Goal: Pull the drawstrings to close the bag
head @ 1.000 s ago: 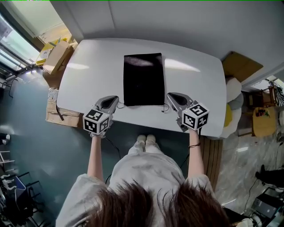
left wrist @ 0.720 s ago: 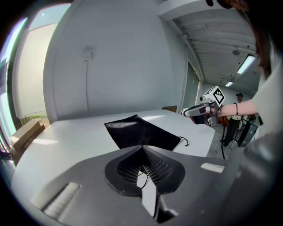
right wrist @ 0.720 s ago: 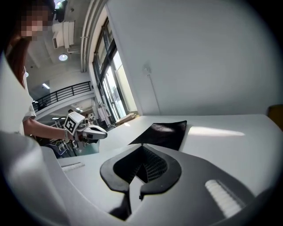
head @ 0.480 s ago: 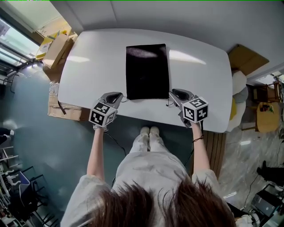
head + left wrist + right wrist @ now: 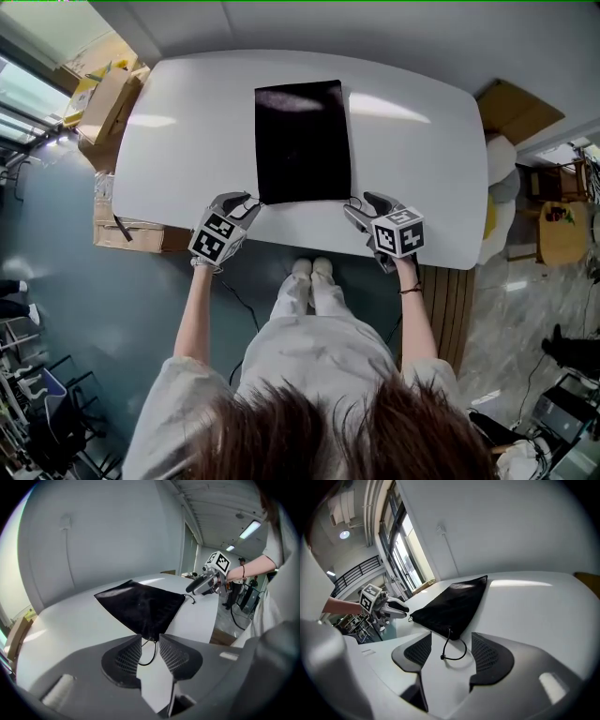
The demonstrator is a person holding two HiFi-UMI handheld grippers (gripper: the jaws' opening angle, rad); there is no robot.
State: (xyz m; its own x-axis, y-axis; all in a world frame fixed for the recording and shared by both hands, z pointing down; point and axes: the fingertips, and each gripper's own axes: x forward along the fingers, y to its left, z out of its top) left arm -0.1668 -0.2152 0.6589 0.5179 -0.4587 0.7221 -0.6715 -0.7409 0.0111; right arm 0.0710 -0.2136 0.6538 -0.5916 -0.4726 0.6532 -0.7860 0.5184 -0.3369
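The left gripper (image 5: 150, 645) has let go: its 2 jaws are spreading apart, and the left drawstring (image 5: 152, 654) runs as a thin black loop through the gap, with neither pad clamped on it. The right gripper (image 5: 450, 649) is loose as well. Its jaws are opening wide, and the right drawstring (image 5: 458, 649) lies curled on the tabletop between them, touching neither pad, its knotted end nearest the camera.

Both cords lead to the near corners of the black bag (image 5: 302, 141). The bag lies flat around the middle of the white table (image 5: 187, 141), its near edge between the 2 grippers and its length running toward the far side. Each gripper sits just beside its own corner, close to the table's near edge.

The person's feet (image 5: 306, 269) show just off that near edge. Cardboard boxes (image 5: 101, 101) stand on the floor beyond the table's far left corner.
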